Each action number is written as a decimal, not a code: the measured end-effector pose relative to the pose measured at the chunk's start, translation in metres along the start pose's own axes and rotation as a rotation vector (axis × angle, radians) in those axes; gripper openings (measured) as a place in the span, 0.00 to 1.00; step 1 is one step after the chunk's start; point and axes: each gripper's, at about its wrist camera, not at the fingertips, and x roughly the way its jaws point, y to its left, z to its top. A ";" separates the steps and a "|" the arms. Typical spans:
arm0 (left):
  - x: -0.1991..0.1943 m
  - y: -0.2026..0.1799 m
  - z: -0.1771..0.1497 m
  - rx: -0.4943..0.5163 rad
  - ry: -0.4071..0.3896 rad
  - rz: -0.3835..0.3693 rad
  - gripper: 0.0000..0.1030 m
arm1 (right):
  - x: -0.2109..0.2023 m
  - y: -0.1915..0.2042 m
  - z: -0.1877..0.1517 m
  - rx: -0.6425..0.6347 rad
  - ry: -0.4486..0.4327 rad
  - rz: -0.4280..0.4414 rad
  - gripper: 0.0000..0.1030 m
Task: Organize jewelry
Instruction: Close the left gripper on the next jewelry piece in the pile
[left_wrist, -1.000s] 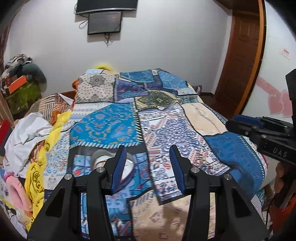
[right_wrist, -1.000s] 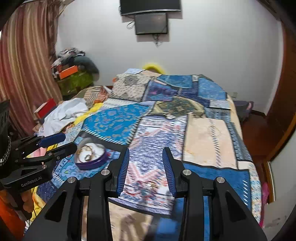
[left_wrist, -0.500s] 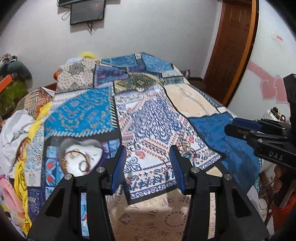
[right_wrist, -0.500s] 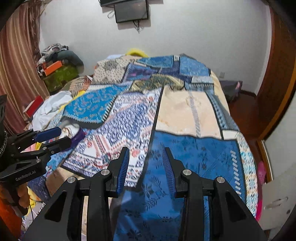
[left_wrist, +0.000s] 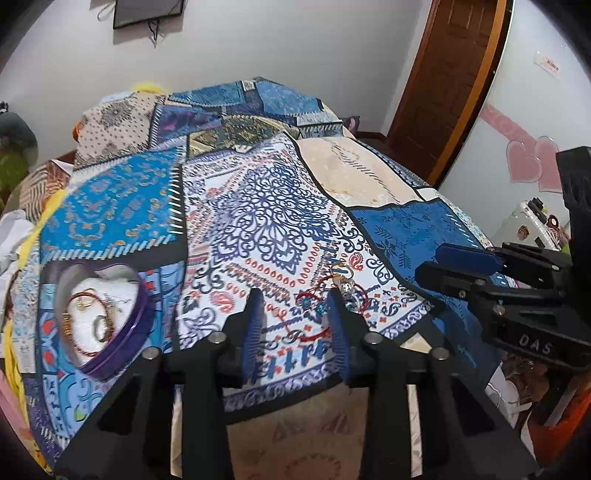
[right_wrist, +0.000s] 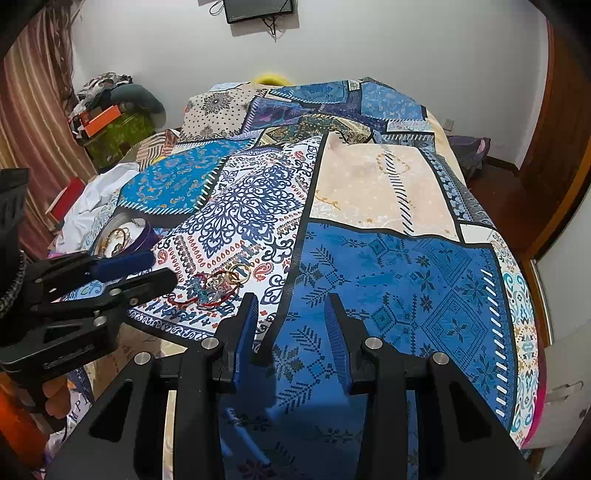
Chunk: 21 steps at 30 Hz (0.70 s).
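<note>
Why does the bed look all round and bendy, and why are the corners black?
Both views use a fisheye lens: it bulges the bedspread and curves the door, and the corners go black. In the right wrist view the gripper casts a soft shadow on the blue cloth; nearby cloth looks slightly smeared.

A small tangle of red cord and gold ring jewelry (left_wrist: 334, 295) is blurring into the patterned bedspread, pieces too small to separate. The left claw's right blue-padded finger (left_wrist: 338, 332) is covering its near edge. A wall-mounted black screen (right_wrist: 260, 9) is being cropped at top.
</note>
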 end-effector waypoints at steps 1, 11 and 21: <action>0.003 -0.001 0.001 -0.003 0.005 -0.003 0.27 | 0.001 -0.001 0.000 0.002 0.002 0.003 0.33; 0.026 0.002 -0.001 -0.067 0.045 -0.041 0.24 | 0.009 -0.004 0.000 0.006 0.016 0.022 0.33; 0.029 0.005 0.000 -0.107 0.045 -0.094 0.03 | 0.006 0.004 0.000 -0.012 0.007 0.028 0.33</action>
